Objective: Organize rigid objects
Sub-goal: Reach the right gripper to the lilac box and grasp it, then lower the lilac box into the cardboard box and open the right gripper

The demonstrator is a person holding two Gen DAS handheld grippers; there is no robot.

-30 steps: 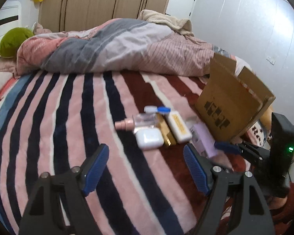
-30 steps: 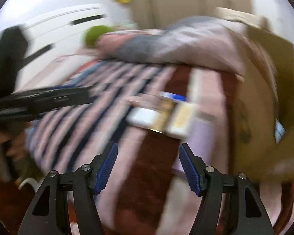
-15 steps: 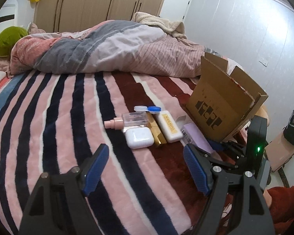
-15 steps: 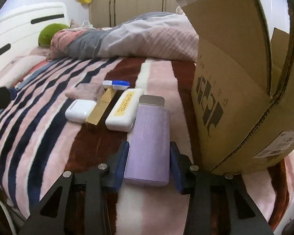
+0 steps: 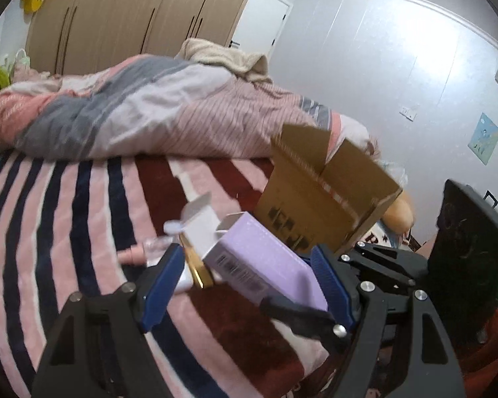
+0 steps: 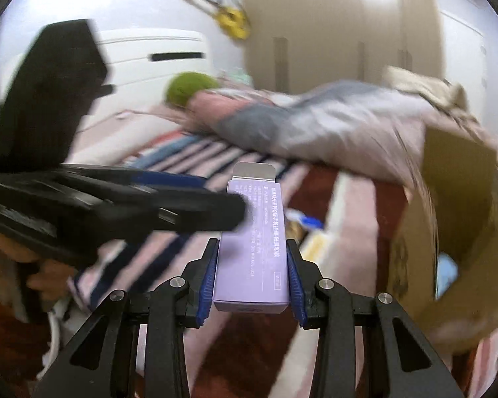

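A: Left wrist view. The left gripper [image 5: 249, 285] stands spread with nothing pinched. The purple box [image 5: 262, 262] hangs in front of it, clear of the bed [image 5: 66, 215], carried by the right gripper [image 5: 312, 285] coming in from the right. The cardboard carton [image 5: 318, 199] lies beyond and to the right, its flaps open upward.

B: Right wrist view. The right gripper [image 6: 254, 282] has just been closing; its blue pads [image 6: 293, 285] now press the long sides of the purple box [image 6: 254, 242]. The box's long axis runs straight ahead along the fingers, open flap at the far end.

A: The cardboard carton [image 6: 455, 232] is to the right of the held box?

B: Yes, near. The right hand looks nearer to it, so the drop likely turns rightward.
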